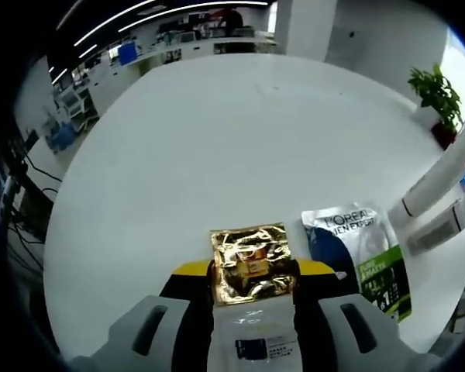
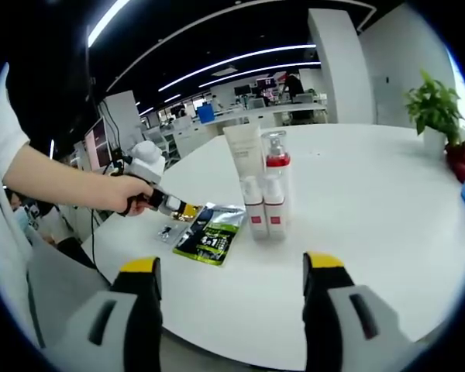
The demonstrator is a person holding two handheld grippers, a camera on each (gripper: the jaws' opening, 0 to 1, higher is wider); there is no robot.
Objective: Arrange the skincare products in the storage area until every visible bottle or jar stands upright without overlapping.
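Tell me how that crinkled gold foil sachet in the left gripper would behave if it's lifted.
The crinkled gold foil sachet would probably flop, since its surface is creased and thin. It looks light for its size, lying flat on the white table. The glossy foil may slip between the left gripper jaws, which look shut on it.

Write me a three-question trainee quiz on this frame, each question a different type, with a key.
1. True or false: the left gripper is shut on the gold sachet.
2. Multiple choice: the L'Oreal pouch is A) standing upright, B) lying flat on the white table, C) held by the right gripper.
3. Fill in: in the right gripper view, the pump bottle with the red band stands ____ the two small bottles.

Key: 1 true; 2 B; 3 behind.
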